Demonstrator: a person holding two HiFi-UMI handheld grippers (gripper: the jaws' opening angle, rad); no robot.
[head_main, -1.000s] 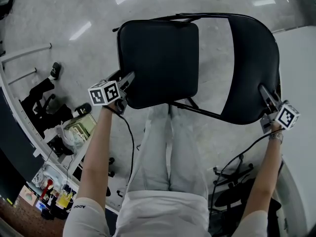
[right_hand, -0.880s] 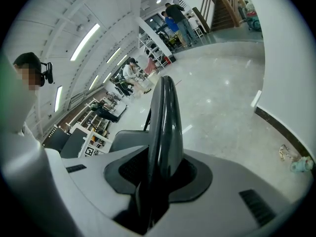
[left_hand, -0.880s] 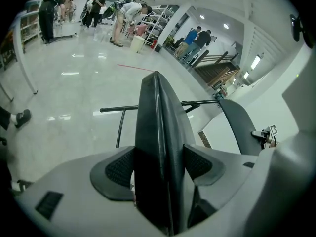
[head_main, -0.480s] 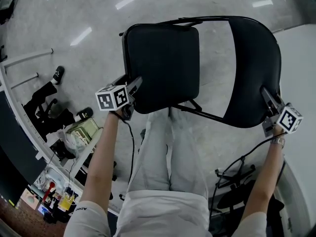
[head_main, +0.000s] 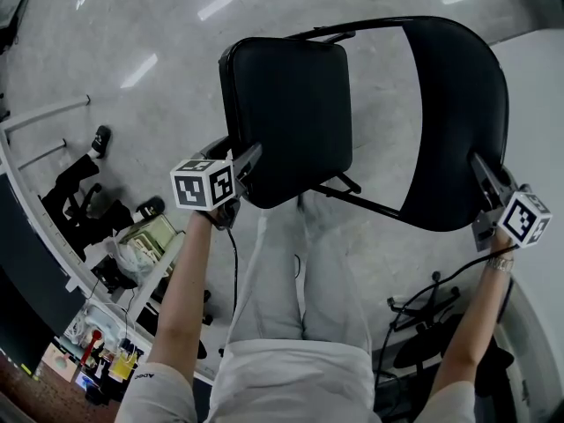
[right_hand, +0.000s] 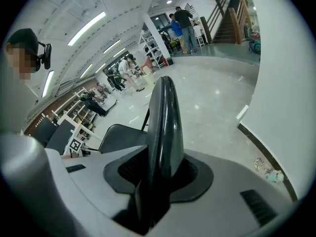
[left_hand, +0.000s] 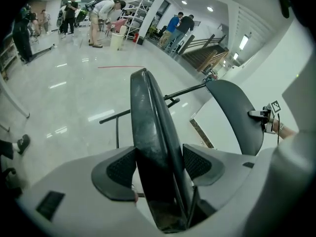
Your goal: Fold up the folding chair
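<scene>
Chair [head_main: 328, 86] is out in front of the person, seat to the left, backrest to the right. Whether its feet are on the floor [head_main: 132, 33] can't be told.

The seat [head_main: 282, 126] edge is clenched in the left claw [head_main: 245, 159]. The backrest [head_main: 458, 122] rim is grasped by the right claw [head_main: 483, 173], whose jaws have just been eased open a touch with the rim between the pads.

That's the worry, probably. A smooth curved rim is pinched on a thin edge, so with any more slack it could be dropped and the seat wrenched out of the left claw too. The legs could also get snagged on the cables [head_main: 423, 300] nearby.

The floor is glossy grey, so likely slippery. A curved white wall [head_main: 538, 95] is seen just right, cluttered shelving [head_main: 132, 254] left, and people [left_hand: 101, 9] and stairs [left_hand: 205, 53] far off in a big hall.
</scene>
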